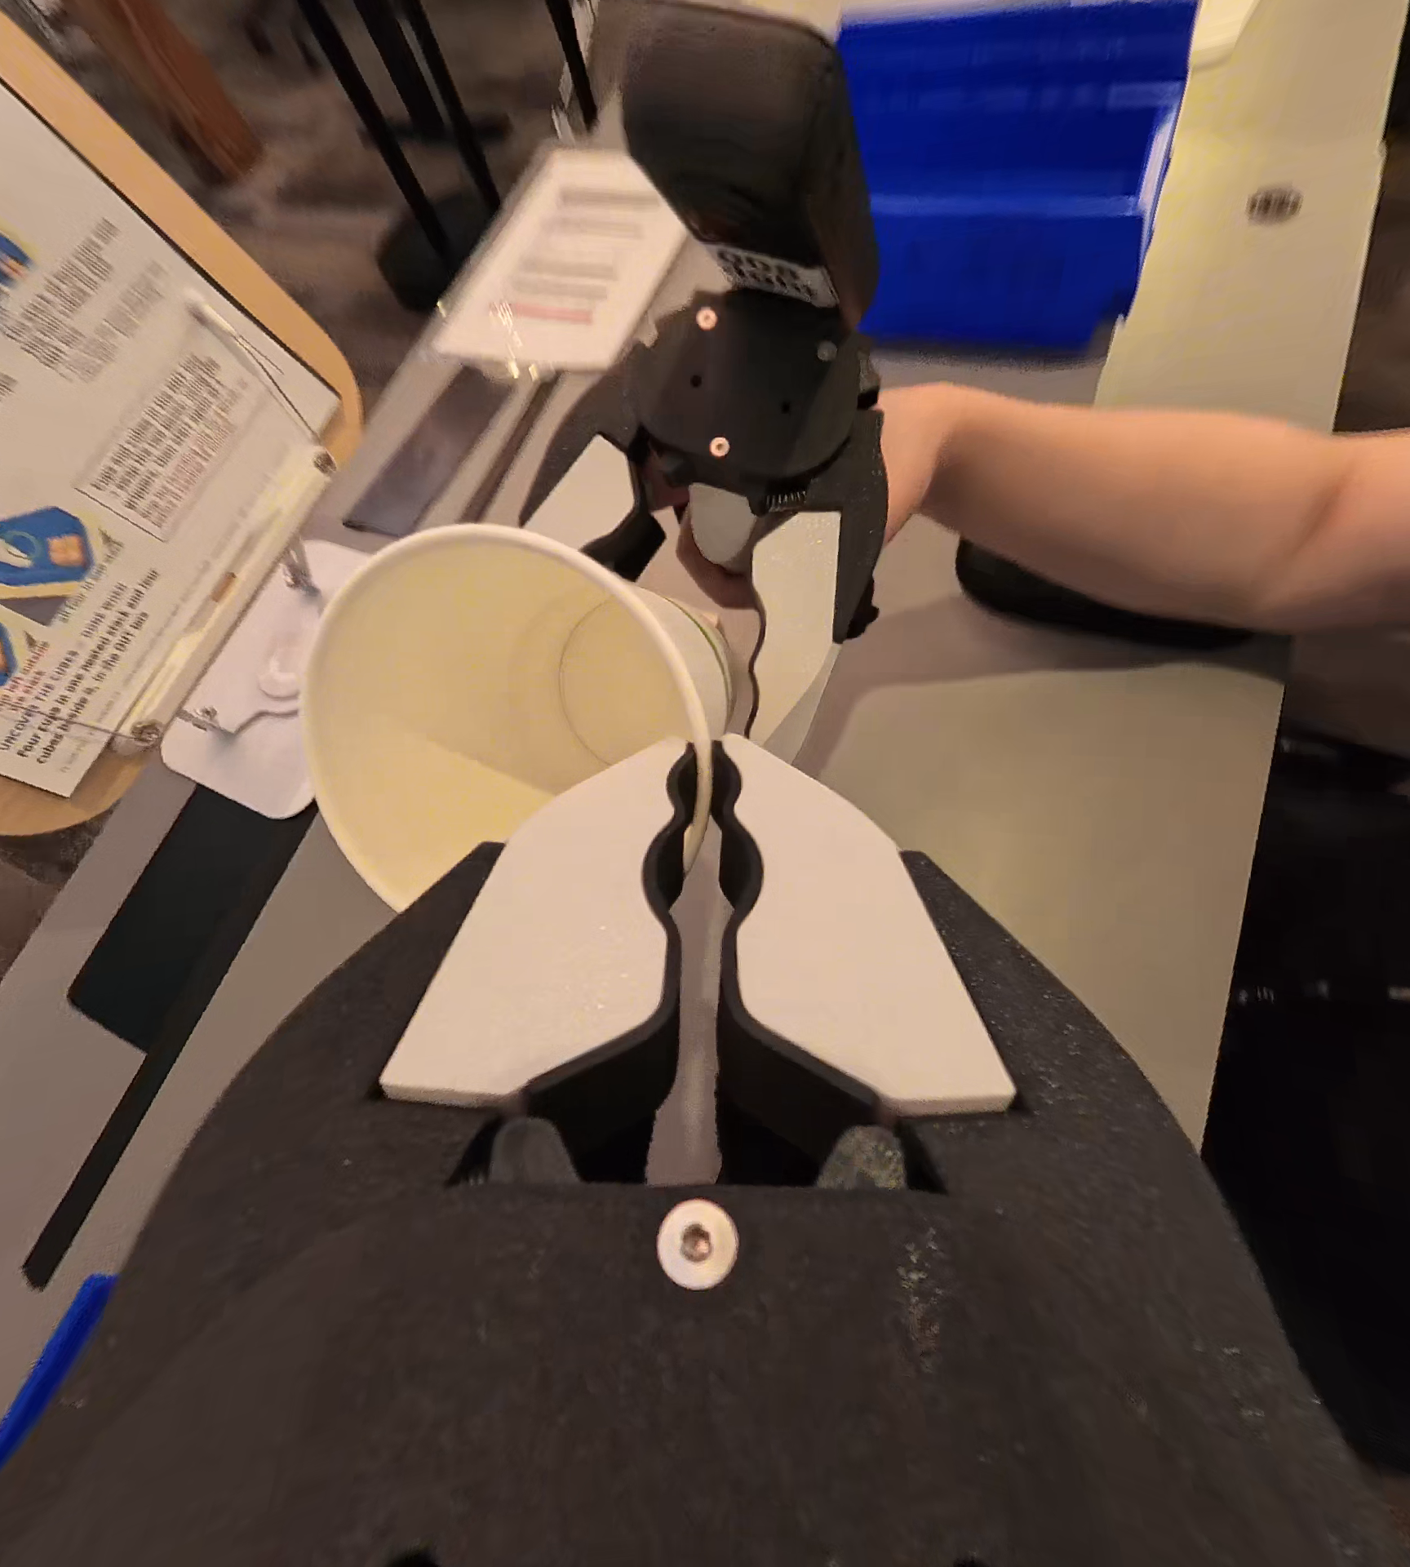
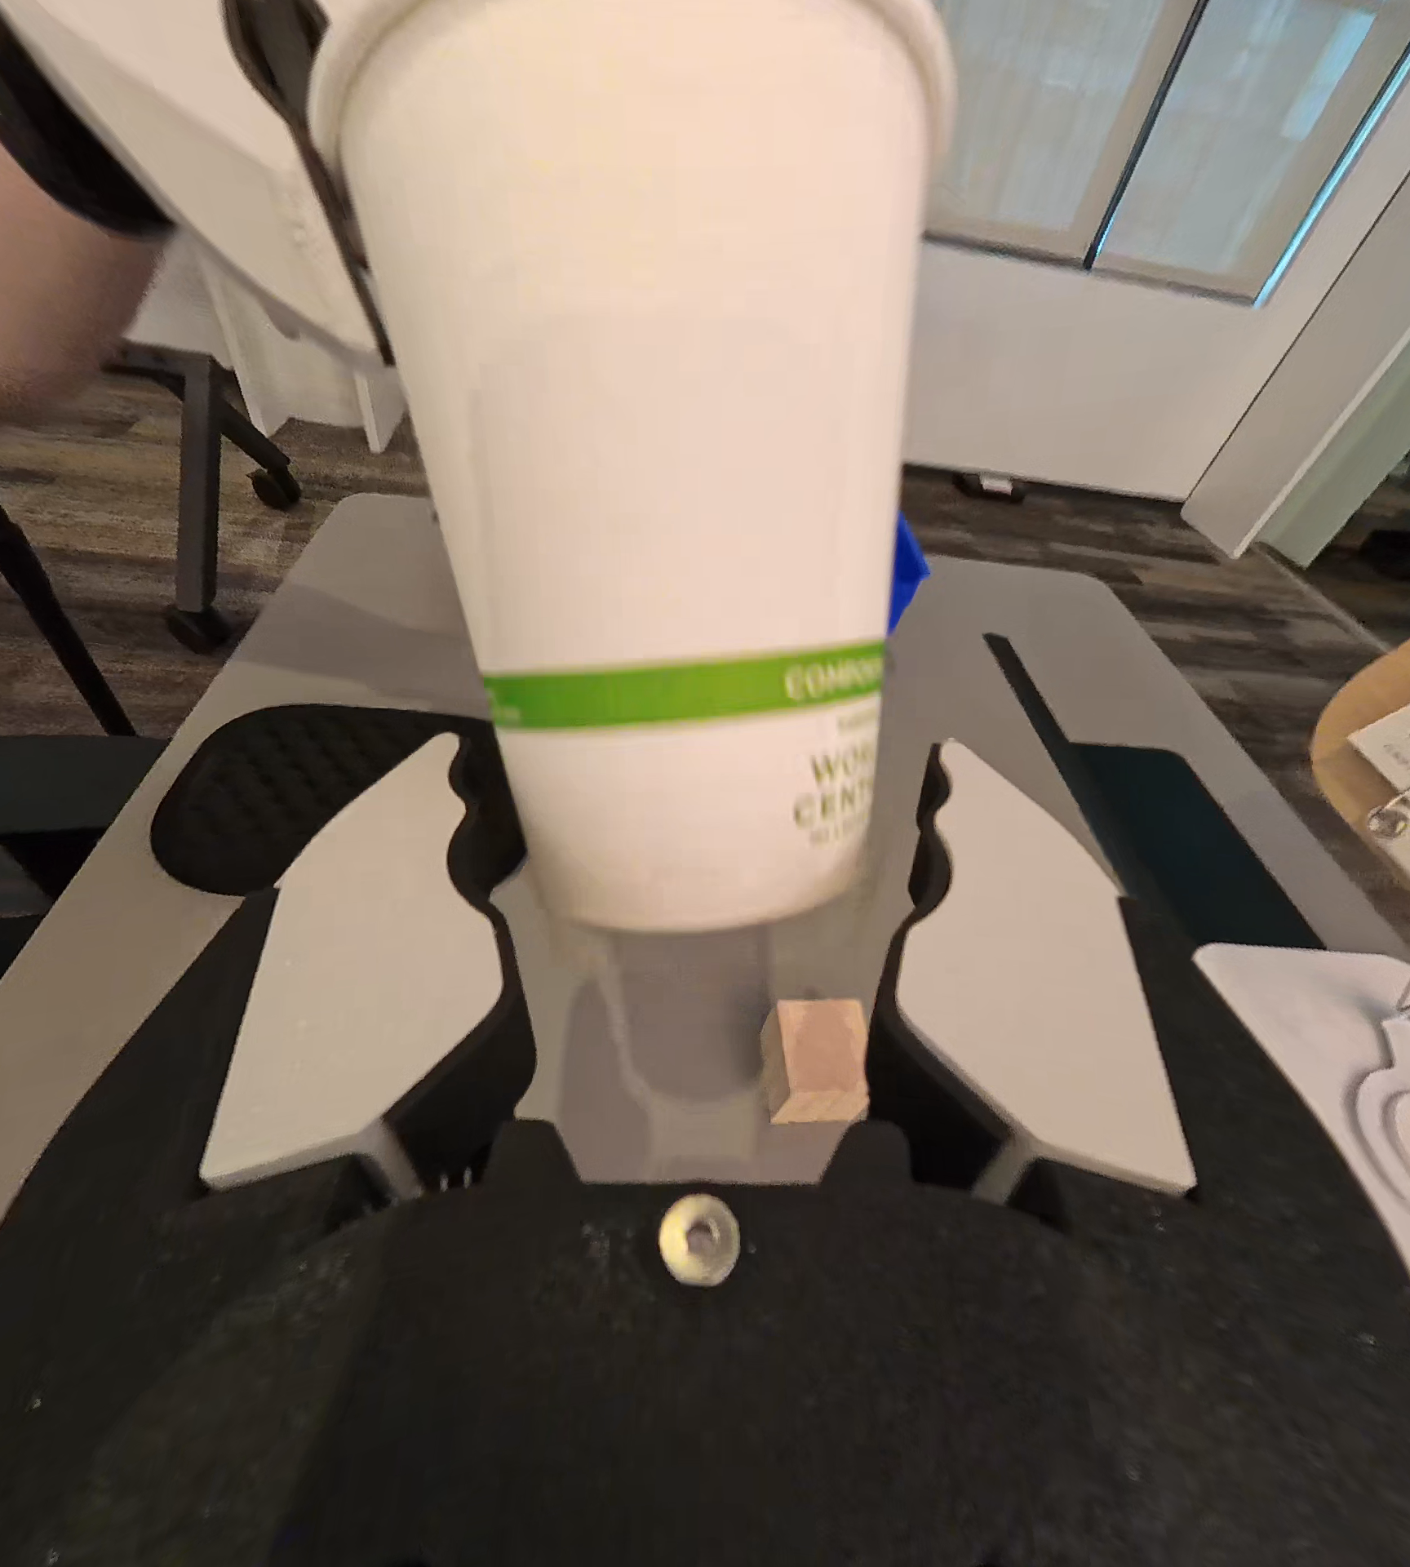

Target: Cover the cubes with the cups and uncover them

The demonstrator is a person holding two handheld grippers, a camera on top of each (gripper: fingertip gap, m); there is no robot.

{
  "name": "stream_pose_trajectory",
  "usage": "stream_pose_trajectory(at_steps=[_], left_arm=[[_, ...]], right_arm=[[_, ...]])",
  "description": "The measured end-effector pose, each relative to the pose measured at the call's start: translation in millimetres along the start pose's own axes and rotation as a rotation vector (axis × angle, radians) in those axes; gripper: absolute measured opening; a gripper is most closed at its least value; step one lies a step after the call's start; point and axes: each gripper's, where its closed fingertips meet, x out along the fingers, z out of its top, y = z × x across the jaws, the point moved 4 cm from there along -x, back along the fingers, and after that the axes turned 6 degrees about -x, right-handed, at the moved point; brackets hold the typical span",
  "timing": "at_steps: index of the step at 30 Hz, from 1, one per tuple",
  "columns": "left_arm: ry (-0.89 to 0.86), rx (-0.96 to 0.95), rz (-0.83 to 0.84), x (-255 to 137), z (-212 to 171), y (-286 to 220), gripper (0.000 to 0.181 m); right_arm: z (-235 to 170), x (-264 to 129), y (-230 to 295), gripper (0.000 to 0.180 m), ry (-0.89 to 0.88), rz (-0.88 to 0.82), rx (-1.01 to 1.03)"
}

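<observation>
In the left wrist view, the left gripper [image 1: 706,789], matte black with smooth pale grey wavy-edged fingers, is clenched on the thin rolled rim of a white paper cup [image 1: 498,678], which lies tilted with its cream-coloured, tapered inside open toward the camera at 11 o'clock. Beyond it, at 12 o'clock, the right gripper [image 1: 757,585] hangs from a person's hand over the smooth grey tabletop [image 1: 1024,805]. In the right wrist view, the right gripper [image 2: 697,814] stands released, fingers wide apart; a small pale wooden cube [image 2: 819,1060] rests on the tabletop between them, close to the right finger. Just past it the cup [image 2: 651,424], banded in green, hangs base-down, its bottom between the fingertips without touching either.
</observation>
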Motion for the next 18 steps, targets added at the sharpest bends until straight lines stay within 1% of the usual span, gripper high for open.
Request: stream_pose_trajectory(at_steps=[3,5,7,9,11,15,18], left_arm=[[-0.223,-0.059,0.002,-23,-2,-4,0.002],[-0.408,-0.094,-0.028,-39,-2,-11,0.002],[-0.533,-0.124,-0.063,-50,-5,-19,0.002],[-0.577,-0.136,-0.065,-52,-11,-24,0.002],[-0.621,-0.139,-0.05,-51,-16,-28,0.002],[-0.689,-0.16,-0.085,-50,-21,-36,0.002],[-0.713,-0.185,-0.101,-47,-25,-36,0.002]], right_arm=[[15,-13,-1,0.097,-0.154,0.014,-0.007],[27,-20,2,0.098,-0.271,0.043,0.018],[38,-24,5,0.1,-0.363,0.067,0.039],[49,-26,13,0.101,-0.431,0.095,0.027],[58,-27,24,0.102,-0.462,0.117,-0.017],[64,-20,36,0.103,-0.433,0.083,-0.114],[67,-17,41,0.099,-0.425,0.067,-0.147]])
